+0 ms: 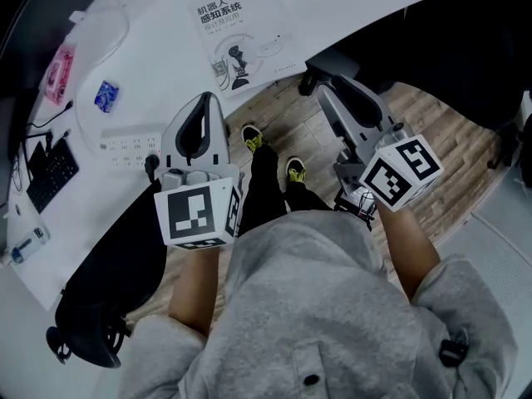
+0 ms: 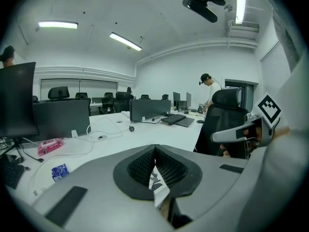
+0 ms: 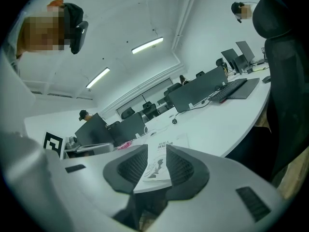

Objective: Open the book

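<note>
The book (image 1: 241, 36) is lying closed, cover up, right at the near edge of the surface (image 1: 357, 7), and we're hovering short of that edge, touching nothing. Our left tongs (image 2: 154, 151) are sitting pressed together at the tips with nothing pinched, while the right tongs (image 3: 157, 149) are standing spread and empty, the book lining up in their gap farther off. We're thinking the clean way is slipping one right tip under just the cover's free edge, while pinning the spine side with the left so the book isn't skating around.
</note>
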Demonstrator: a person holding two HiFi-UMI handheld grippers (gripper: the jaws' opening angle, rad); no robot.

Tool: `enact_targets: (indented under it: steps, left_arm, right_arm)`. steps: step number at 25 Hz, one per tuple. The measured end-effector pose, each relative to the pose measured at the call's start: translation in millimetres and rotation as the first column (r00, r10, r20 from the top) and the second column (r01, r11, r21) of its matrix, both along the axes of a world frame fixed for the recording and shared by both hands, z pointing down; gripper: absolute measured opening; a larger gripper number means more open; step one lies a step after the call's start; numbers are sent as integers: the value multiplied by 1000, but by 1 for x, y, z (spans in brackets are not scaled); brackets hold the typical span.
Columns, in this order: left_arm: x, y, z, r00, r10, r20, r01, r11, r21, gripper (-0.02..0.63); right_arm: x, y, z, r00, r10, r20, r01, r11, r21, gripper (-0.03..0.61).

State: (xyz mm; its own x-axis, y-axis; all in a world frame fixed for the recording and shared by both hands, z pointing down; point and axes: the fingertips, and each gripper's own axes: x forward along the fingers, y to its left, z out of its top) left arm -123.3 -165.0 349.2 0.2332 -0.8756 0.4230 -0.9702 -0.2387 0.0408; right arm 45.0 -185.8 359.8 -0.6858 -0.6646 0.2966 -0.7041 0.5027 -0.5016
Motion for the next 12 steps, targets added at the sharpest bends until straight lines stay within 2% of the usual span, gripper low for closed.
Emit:
enact_targets:
  steps: [12]
  left_arm:
    - [-3, -12, 39, 1000, 1, 10, 0, 997, -73, 11]
  right_arm:
    - [-1, -11, 34, 1000, 7, 0, -7, 998, -63, 112]
